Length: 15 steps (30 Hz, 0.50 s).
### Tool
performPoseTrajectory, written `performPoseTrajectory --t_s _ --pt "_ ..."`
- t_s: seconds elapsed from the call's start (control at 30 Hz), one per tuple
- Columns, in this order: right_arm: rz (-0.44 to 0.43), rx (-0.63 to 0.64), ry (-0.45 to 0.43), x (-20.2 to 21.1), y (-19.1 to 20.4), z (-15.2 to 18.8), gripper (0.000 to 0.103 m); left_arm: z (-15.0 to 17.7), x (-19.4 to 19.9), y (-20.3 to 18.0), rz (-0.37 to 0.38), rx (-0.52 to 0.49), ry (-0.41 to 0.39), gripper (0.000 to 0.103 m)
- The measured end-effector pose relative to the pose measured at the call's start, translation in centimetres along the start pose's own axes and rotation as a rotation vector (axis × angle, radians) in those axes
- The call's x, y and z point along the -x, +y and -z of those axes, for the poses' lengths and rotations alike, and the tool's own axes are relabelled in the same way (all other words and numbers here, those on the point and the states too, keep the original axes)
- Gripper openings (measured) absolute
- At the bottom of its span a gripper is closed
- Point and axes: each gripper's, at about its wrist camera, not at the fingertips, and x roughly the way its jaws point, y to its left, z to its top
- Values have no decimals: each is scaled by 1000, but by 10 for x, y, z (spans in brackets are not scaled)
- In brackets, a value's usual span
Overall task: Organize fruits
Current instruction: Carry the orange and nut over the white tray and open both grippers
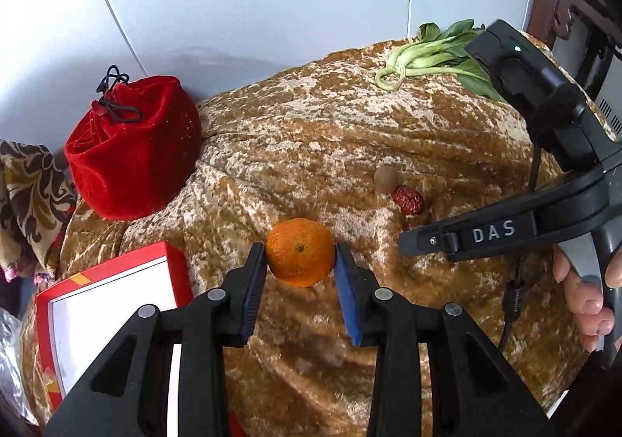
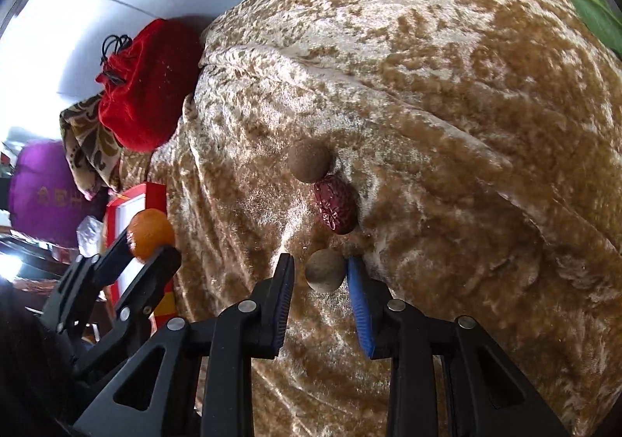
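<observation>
My left gripper [image 1: 300,256] is shut on an orange mandarin [image 1: 300,252] and holds it above the golden velvet cloth [image 1: 311,149]; it also shows in the right wrist view [image 2: 149,233]. My right gripper [image 2: 320,273] is open around a small brown longan [image 2: 325,270] on the cloth; the right pad touches it and a gap shows on the left. Beyond it lie a red jujube [image 2: 335,208] and a second longan [image 2: 309,159]. These two also show in the left wrist view, the jujube [image 1: 407,200] and the longan [image 1: 385,176].
A red velvet drawstring pouch [image 1: 132,149] stands at the back left. A red box with a white inside [image 1: 112,305] lies at the front left. Green bok choy [image 1: 431,56] lies at the back right. A patterned cloth [image 1: 27,184] hangs at the far left.
</observation>
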Motion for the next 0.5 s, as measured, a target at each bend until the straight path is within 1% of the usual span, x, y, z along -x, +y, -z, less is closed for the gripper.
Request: performPoseTrajectory --t_s 0.17,0.23,0.27,0.37,0.5 --pt "58 38 -17 -7 11 2 28 7 6 10 -18 35 9 33" --pt "71 49 -24 -8 14 2 22 10 9 15 -20 48 9 33" --pt "72 48 -27 -9 16 3 23 12 11 19 -27 55 8 33" --pt "68 50 -42 -8 20 3 22 18 18 28 -39 77 1 33" --pt "11 84 -56 -3 36 9 22 26 31 44 -66 113 -13 33"
